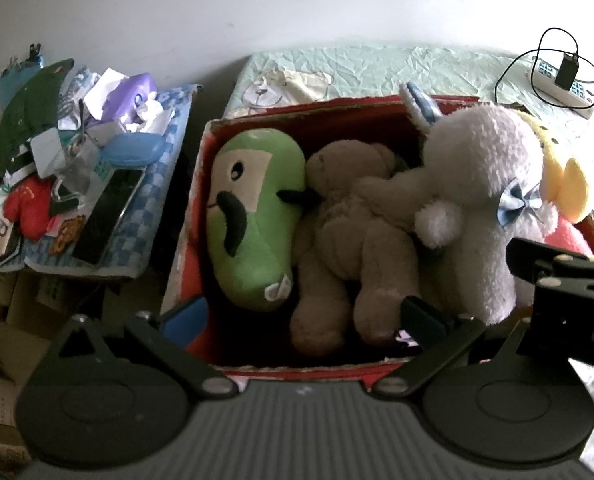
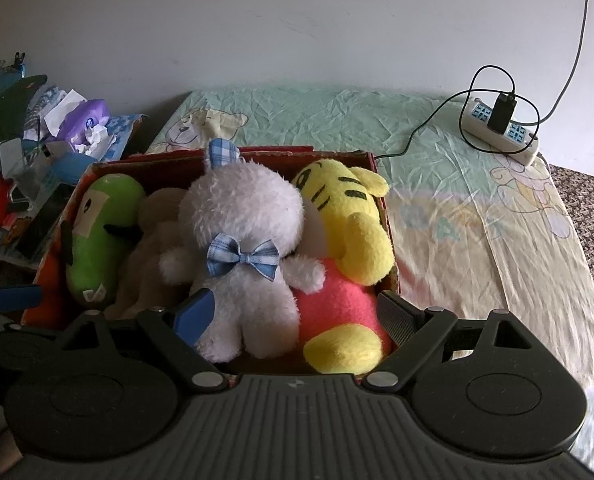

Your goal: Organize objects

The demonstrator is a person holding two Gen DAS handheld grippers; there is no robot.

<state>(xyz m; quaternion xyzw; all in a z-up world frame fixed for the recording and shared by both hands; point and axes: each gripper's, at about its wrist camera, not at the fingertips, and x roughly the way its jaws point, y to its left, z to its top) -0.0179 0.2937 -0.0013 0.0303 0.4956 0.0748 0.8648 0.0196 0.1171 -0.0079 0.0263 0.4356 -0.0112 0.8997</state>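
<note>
A red cardboard box (image 1: 195,200) (image 2: 257,151) stands on the bed, full of plush toys. In it lie a green plush (image 1: 253,212) (image 2: 97,232), a brown teddy bear (image 1: 345,236) (image 2: 153,248), a white bunny with a blue checked bow (image 1: 481,200) (image 2: 245,248) and a yellow and pink tiger plush (image 2: 349,240) (image 1: 565,188). My left gripper (image 1: 303,316) is open and empty over the box's near edge. My right gripper (image 2: 295,312) is open and empty, its fingers either side of the bunny and tiger without gripping.
A cluttered side table (image 1: 109,216) (image 2: 37,184) with tissues, a blue case and small items stands left of the box. A power strip with charger and cables (image 1: 563,80) (image 2: 501,132) lies at the bed's far right. The bed sheet (image 2: 457,220) extends right of the box.
</note>
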